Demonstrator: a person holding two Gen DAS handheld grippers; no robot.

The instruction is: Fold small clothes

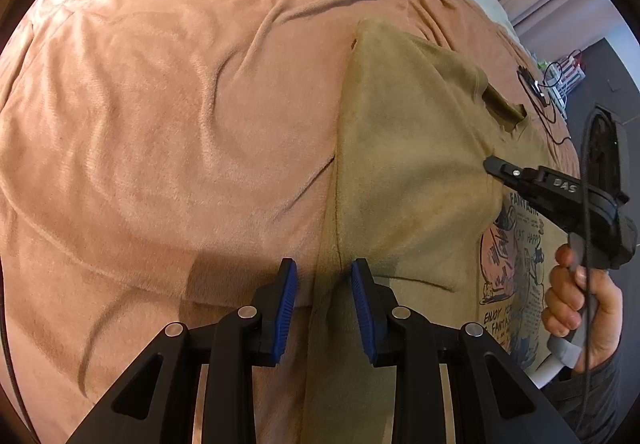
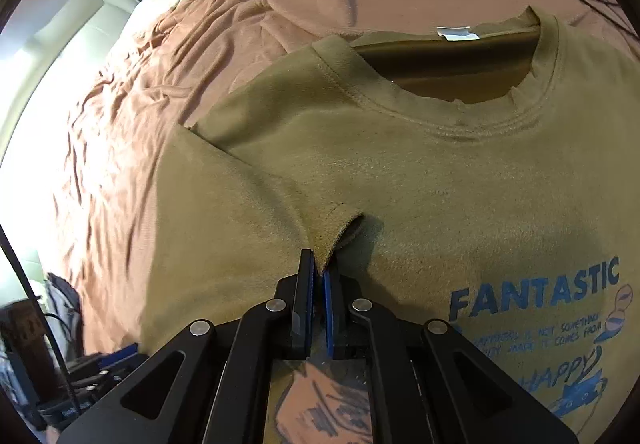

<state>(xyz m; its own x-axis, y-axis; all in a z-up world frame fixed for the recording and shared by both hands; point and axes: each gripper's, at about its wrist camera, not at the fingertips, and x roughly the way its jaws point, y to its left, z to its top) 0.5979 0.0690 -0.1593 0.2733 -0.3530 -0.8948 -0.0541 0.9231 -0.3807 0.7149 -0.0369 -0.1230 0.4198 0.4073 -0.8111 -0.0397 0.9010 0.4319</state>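
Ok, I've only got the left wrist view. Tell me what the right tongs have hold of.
Observer: The right tongs are shut on the sleeve hem of the T-shirt, which is drawn in over the chest.
Operator: Now describe the collar.
Observer: The collar gapes open, with a white label showing inside its back edge.

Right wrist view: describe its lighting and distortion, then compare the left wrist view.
Right wrist view: the far left is blown out to white where daylight hits the blanket; the fisheye bulges the T-shirt, and the right gripper shadows the cloth beside it. Left wrist view: evenly lit, no glare, with the same barrel curve and a soft shadow ahead of the left gripper.
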